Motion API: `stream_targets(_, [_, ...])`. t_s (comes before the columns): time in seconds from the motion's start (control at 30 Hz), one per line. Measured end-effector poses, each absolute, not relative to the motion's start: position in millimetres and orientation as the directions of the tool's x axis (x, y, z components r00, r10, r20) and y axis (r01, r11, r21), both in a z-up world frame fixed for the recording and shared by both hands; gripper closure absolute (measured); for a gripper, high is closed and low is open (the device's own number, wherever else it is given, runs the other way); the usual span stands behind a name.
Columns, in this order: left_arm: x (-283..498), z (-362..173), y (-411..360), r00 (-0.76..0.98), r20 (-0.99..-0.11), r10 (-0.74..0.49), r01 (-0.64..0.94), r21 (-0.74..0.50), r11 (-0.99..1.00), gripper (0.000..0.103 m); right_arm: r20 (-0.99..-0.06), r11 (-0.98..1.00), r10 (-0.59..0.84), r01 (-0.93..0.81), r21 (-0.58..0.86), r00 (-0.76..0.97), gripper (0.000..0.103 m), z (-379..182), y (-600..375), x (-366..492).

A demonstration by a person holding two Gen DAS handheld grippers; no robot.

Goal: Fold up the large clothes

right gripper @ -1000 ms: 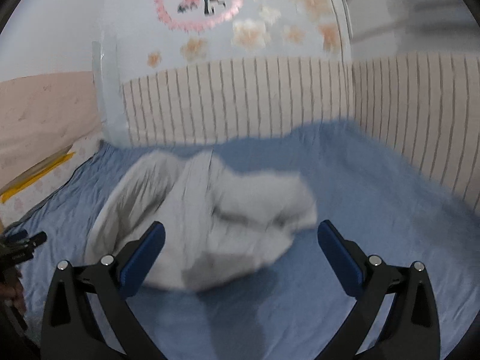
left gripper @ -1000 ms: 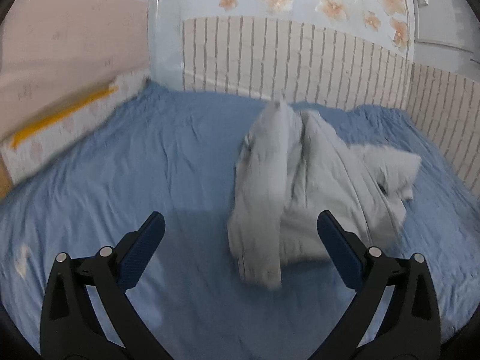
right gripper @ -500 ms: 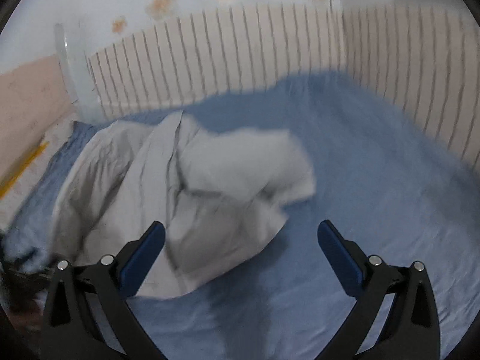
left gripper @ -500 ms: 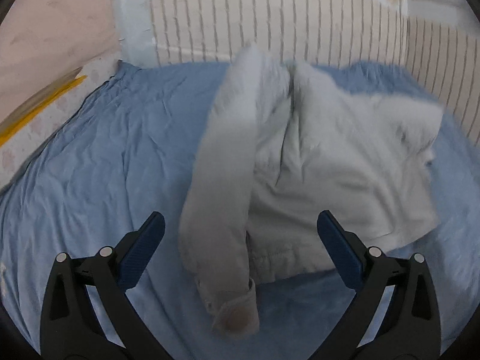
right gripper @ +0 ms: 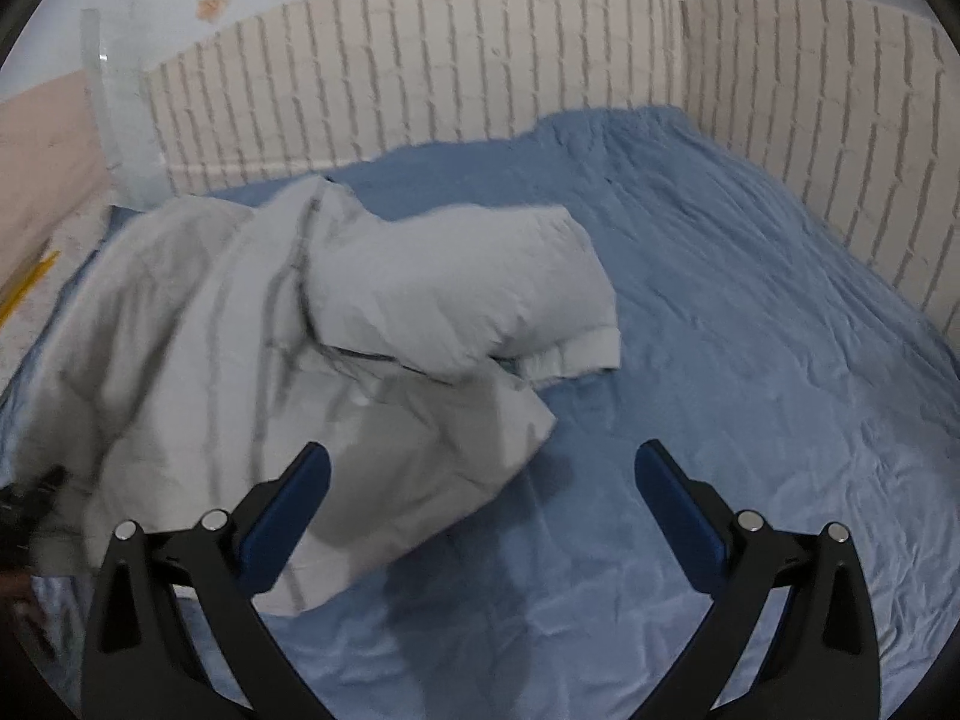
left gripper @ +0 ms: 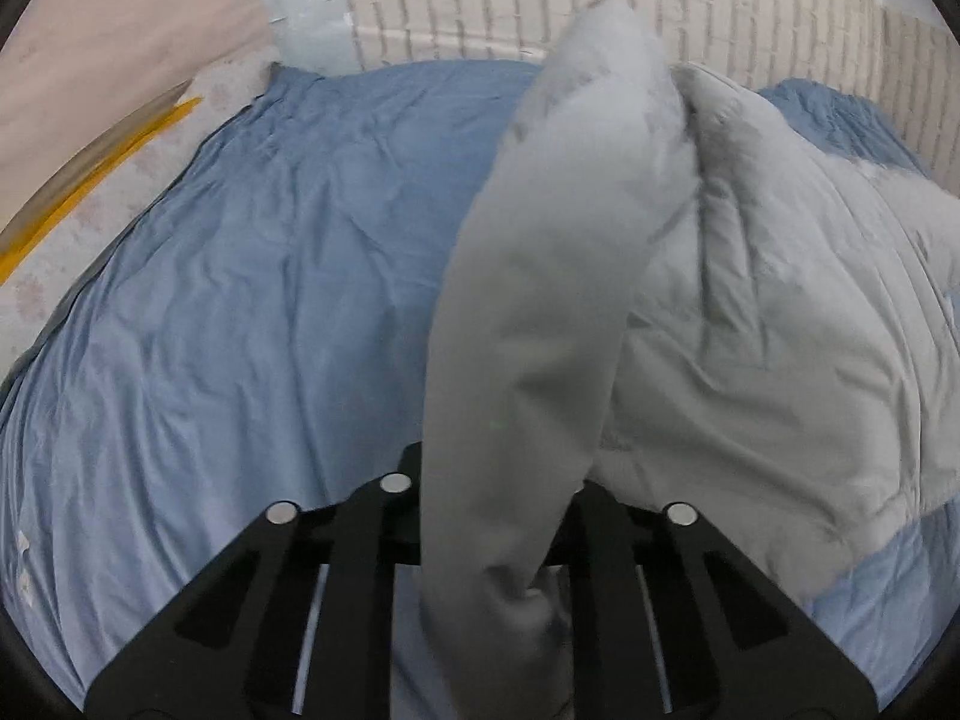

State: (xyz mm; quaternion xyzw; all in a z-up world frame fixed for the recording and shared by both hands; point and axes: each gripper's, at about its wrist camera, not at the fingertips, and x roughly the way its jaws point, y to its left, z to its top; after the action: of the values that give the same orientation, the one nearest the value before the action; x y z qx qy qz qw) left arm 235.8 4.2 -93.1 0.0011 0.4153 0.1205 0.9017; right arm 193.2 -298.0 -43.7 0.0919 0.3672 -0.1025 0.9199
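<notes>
A light grey jacket (right gripper: 258,348) lies crumpled on the blue bedsheet (right gripper: 750,360). In the left wrist view its long sleeve (left gripper: 540,300) runs down from the body (left gripper: 780,330) into my left gripper (left gripper: 489,516), which is shut on the sleeve near its cuff; the fingertips are hidden by the cloth. My right gripper (right gripper: 480,498) is open and empty, hovering over the sheet at the jacket's near right corner. The other sleeve (right gripper: 456,294) lies folded across the jacket. The left gripper shows dimly at the far left of the right wrist view (right gripper: 30,492).
A brick-pattern padded wall (right gripper: 480,60) bounds the bed at the back and right. A pale translucent post (left gripper: 306,6) stands at the back left corner. A yellow strip (left gripper: 90,186) runs along the left bed edge. Blue sheet (left gripper: 240,300) spreads left of the jacket.
My left gripper moved in toward the jacket and shut on the sleeve end. My right gripper came closer to the jacket's near right corner and stayed open.
</notes>
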Motion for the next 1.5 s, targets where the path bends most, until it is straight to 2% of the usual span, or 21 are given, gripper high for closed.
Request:
stream_targets(0.13, [243,-73,58,0.629,-0.720,0.294,-0.345,0.080,0.935,0.094,-0.708,0.951,-0.164,0.300,0.072,0.687,0.002,-58,-313,202])
stream_targets(0.23, [236,-53,138,0.625,-0.702,0.342,-0.503,-0.028,0.864,0.094,-0.708,0.946,-0.196,0.321,0.046,0.678,0.002,-61,-322,206])
stream_targets(0.37, [221,-44,203,0.584,-0.695,0.419,-0.632,-0.066,0.772,0.092,-0.702,0.943,-0.241,0.333,-0.007,0.670,0.002,-63,-338,215])
stream_targets(0.43, [219,-48,212,0.572,-0.706,0.418,-0.643,-0.070,0.763,0.081,-0.701,0.947,-0.258,0.318,-0.048,0.665,0.002,-68,-345,222])
stream_targets(0.47, [219,-50,212,0.563,-0.713,0.417,-0.647,-0.067,0.760,0.070,-0.697,0.951,-0.261,0.303,-0.065,0.668,0.002,-71,-349,225])
stream_targets(0.5, [219,-50,208,0.547,-0.718,0.430,-0.650,-0.042,0.758,0.049,-0.691,0.954,-0.260,0.290,-0.077,0.674,0.002,-74,-352,226])
stream_targets(0.53, [217,-48,201,0.549,-0.703,0.452,-0.655,-0.027,0.755,0.037,-0.686,0.958,-0.258,0.270,-0.092,0.681,0.002,-78,-357,229])
stream_targets(0.57, [212,-43,194,0.564,-0.683,0.465,-0.656,-0.028,0.755,0.017,-0.681,0.961,-0.256,0.260,-0.099,0.686,0.002,-83,-363,231])
stream_targets(0.6, [205,-38,186,0.588,-0.658,0.470,-0.647,-0.033,0.762,0.005,-0.678,0.961,-0.256,0.256,-0.102,0.690,0.002,-85,-365,231])
stream_targets(0.7, [201,-23,139,0.664,-0.599,0.447,-0.578,-0.031,0.816,0.003,-0.688,0.957,-0.254,0.278,-0.078,0.680,0.002,-98,-379,239])
stream_targets(0.77, [198,-23,102,0.716,-0.584,0.382,-0.483,-0.020,0.875,0.003,-0.704,0.956,-0.232,0.291,-0.037,0.672,0.002,-108,-387,247])
stream_targets(0.93, [213,-57,15,0.716,-0.668,0.205,-0.261,0.016,0.965,0.003,-0.730,0.957,-0.214,0.290,-0.022,0.649,0.002,-140,-393,274])
stream_targets(1.1, [223,-117,0,0.648,-0.757,0.084,-0.245,-0.103,0.964,0.003,-0.748,0.924,-0.185,0.372,0.089,0.637,0.002,-159,-423,303])
stream_targets(1.17, [234,-138,-8,0.645,-0.761,0.066,-0.236,-0.116,0.965,0.003,-0.739,0.903,-0.139,0.391,0.178,0.659,0.002,-166,-436,311])
stream_targets(1.23, [237,-148,-14,0.650,-0.755,0.087,-0.218,-0.076,0.973,0.003,-0.721,0.889,-0.085,0.379,0.257,0.687,0.002,-175,-443,322])
stream_targets(1.33, [235,-154,2,0.662,-0.746,0.078,-0.249,-0.120,0.961,0.003,-0.726,0.906,-0.058,0.341,0.250,0.685,0.002,-190,-440,338])
stream_targets(1.37, [238,-160,5,0.658,-0.750,0.056,-0.265,-0.161,0.951,0.003,-0.727,0.916,-0.044,0.319,0.245,0.685,0.009,-194,-437,342])
stream_targets(1.4, [244,-165,5,0.656,-0.754,0.043,-0.272,-0.182,0.945,0.003,-0.729,0.925,-0.015,0.287,0.250,0.684,0.028,-197,-435,348])
stream_targets(1.5, [246,-173,2,0.647,-0.761,0.049,-0.270,-0.168,0.948,0.003,-0.718,0.933,0.026,0.240,0.267,0.695,0.064,-197,-431,354])
